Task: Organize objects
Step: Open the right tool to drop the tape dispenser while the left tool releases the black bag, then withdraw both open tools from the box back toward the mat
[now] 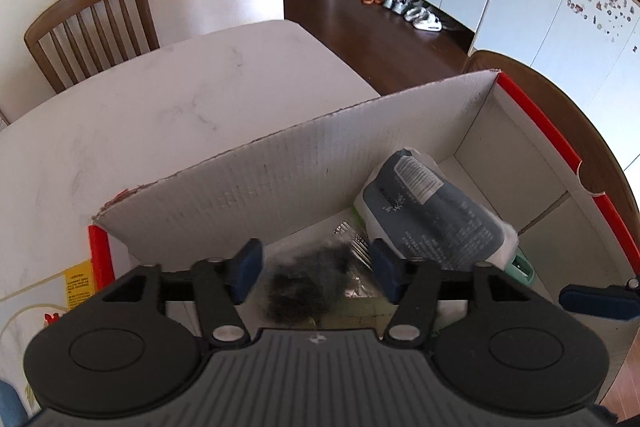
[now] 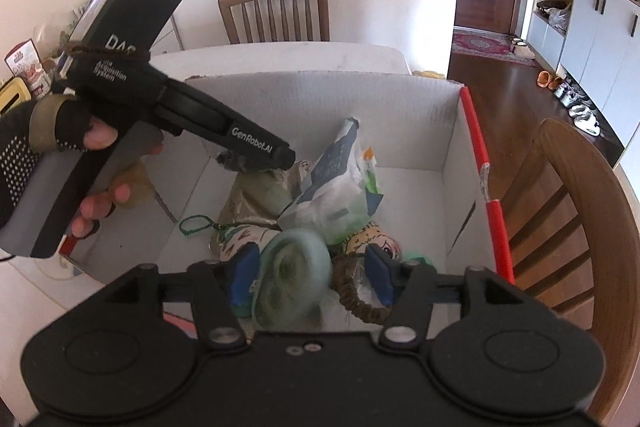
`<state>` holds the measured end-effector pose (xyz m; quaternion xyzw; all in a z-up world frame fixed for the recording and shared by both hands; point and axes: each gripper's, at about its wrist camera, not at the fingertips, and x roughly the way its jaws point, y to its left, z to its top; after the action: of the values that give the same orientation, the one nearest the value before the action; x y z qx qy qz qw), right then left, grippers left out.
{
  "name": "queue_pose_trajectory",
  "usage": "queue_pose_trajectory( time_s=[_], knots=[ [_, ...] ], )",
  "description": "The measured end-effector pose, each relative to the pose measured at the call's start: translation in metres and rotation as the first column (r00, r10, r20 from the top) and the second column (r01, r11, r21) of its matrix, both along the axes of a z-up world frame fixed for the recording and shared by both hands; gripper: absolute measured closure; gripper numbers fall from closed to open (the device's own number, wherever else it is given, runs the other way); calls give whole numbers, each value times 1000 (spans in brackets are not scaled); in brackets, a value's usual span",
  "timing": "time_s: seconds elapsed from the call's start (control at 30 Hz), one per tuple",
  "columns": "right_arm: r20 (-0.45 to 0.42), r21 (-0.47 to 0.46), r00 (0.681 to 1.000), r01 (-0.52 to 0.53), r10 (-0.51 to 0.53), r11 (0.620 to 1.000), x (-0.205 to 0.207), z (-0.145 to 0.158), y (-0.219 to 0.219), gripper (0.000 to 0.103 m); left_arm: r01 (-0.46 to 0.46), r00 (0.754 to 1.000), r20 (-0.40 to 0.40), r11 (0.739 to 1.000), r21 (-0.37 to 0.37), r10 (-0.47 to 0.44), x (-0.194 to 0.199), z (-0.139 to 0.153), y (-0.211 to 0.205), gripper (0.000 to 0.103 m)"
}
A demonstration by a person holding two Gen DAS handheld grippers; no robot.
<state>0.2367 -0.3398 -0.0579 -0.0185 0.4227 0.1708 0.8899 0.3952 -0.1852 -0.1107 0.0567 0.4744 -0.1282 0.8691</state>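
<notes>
One dark fuzzy tuft [image 1: 308, 279] lies blurred in the cardboard box [image 1: 248, 187] at the worktop's [image 1: 160, 99] near edge, between the spread left claw [image 1: 316, 267], untouched. One grey-blue pouch [image 1: 436, 211] leans beside it. The right claw [image 2: 312, 275] is spread about one pale green disc [image 2: 292, 271], contact unclear. Two chairs.

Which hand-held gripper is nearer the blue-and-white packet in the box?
Left. The left hand-held gripper has one finger right beside the packet; the right hand-held gripper hangs nearer the camera, over a green fuzzy thing.
</notes>
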Motion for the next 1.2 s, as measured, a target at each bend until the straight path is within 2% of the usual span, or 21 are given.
queue_pose_trajectory(
  time_s=[0.37, 0.6, 0.73, 1.0, 1.1, 1.2],
  knots=[
    [17, 39, 999, 37, -38, 999, -9, 11, -7, 40, -6, 999, 54, 1000, -28, 8, -26, 23, 10, 38],
    [27, 66, 998, 60, -62, 996, -18, 21, -6, 38, -18, 995, 100, 997, -72, 25, -51, 46, 25, 37],
    [42, 67, 996, 71, -74, 995, -25, 29, -2, 35, -21, 991, 132, 999, -48, 27, -67, 60, 31, 37],
    [75, 80, 991, 104, -110, 991, -37, 43, 11, 28, -22, 985, 169, 994, -106, 40, -99, 80, 60, 37],
    [80, 83, 989, 118, -125, 990, -40, 47, 20, 28, -28, 981, 187, 993, -116, 49, -110, 85, 74, 31],
    [66, 117, 986, 142, -150, 983, -44, 51, 27, 26, -28, 979, 200, 993, -112, 50, -118, 88, 88, 30]
  ],
)
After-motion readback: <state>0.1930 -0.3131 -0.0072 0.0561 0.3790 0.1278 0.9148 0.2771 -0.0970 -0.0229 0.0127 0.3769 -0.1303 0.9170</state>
